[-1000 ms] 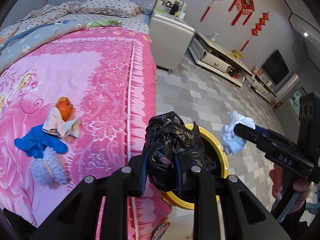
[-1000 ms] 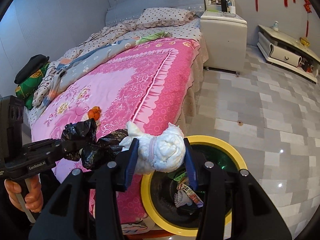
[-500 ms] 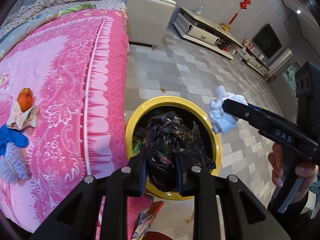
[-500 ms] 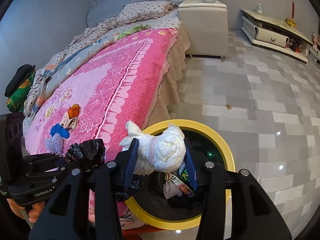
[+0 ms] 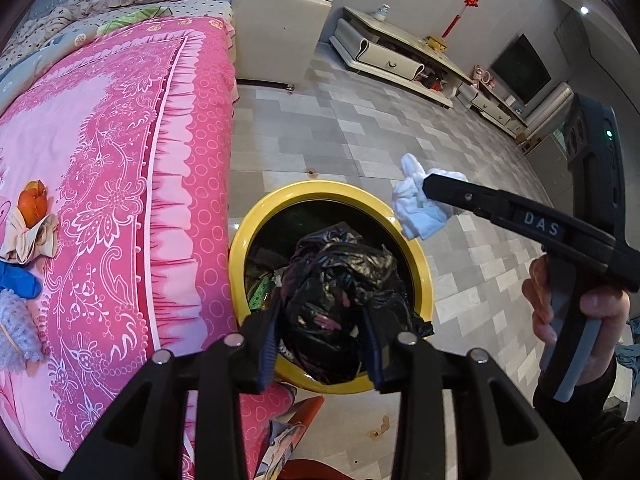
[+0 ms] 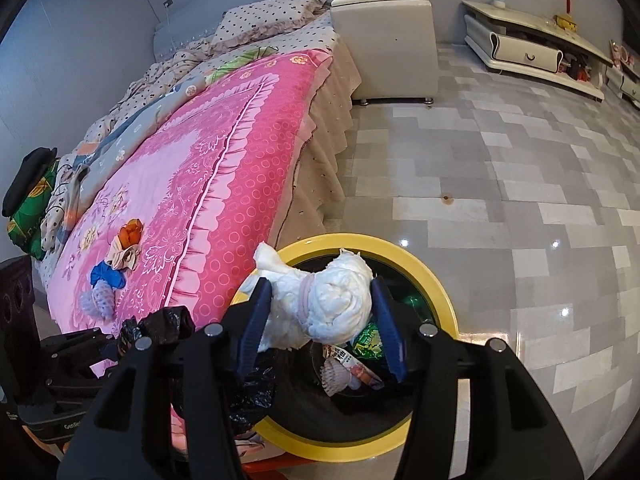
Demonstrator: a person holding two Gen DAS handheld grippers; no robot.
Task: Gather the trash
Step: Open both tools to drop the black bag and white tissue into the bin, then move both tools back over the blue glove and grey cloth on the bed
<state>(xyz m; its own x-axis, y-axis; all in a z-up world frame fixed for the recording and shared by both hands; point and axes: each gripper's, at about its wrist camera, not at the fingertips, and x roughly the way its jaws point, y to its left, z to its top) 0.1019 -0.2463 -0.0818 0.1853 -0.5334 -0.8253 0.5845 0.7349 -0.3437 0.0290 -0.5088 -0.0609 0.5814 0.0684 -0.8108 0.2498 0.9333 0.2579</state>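
Both grippers' jaws have just been opening over the yellow bin (image 5: 328,192) (black bag (image 5: 340,280), white wad (image 6: 320,304) between, grip unclear).

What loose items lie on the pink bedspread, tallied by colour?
Orange item: 1
Beige item: 1
Blue item: 1
Lavender item: 1
Total: 4

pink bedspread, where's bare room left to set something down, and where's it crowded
The pink bedspread is bare across its middle and along the frilled edge toward the white nightstand. It is crowded near the foot, where the orange peel, beige rag, blue glove and knitted piece lie together, and at the far side under rumpled bedding.
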